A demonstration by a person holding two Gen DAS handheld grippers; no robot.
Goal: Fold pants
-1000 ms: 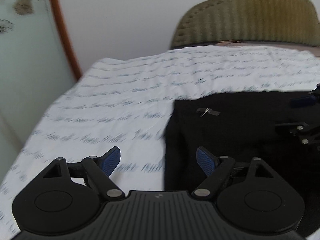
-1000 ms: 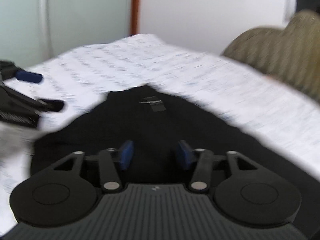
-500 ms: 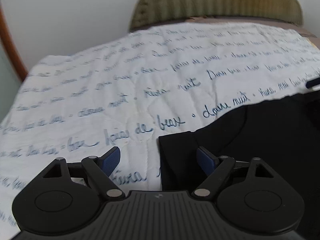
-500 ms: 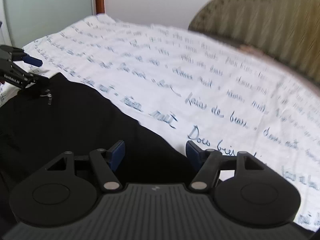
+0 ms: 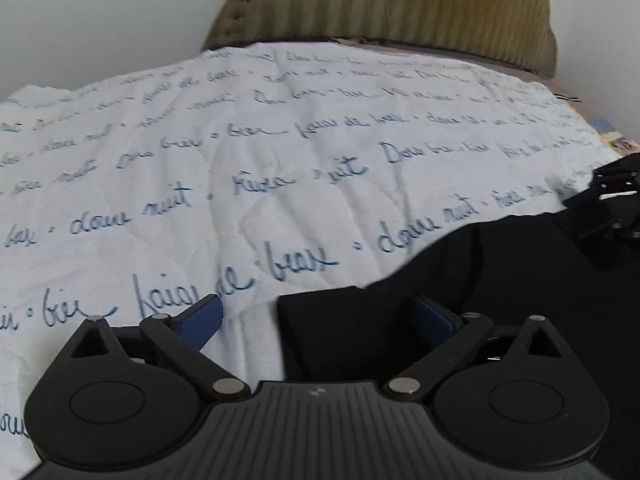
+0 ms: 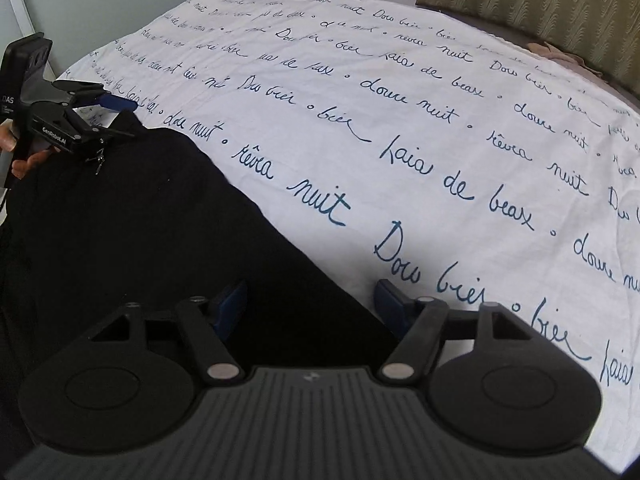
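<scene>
Left gripper just spread wide, straddling corner of black pants; right gripper open over far edge, nothing pinched. Pants flat on lettered sheet. Best seat both pads under hem, close together, lift evenly

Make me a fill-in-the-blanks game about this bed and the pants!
1. The pants are coloured ____.
2. The sheet is white with ____ writing.
3. In the left wrist view, the left claw is ____, with a corner of the pants between its pads.
4. The pads on both claws are ____.

Missing words: black; blue; open; blue
</scene>
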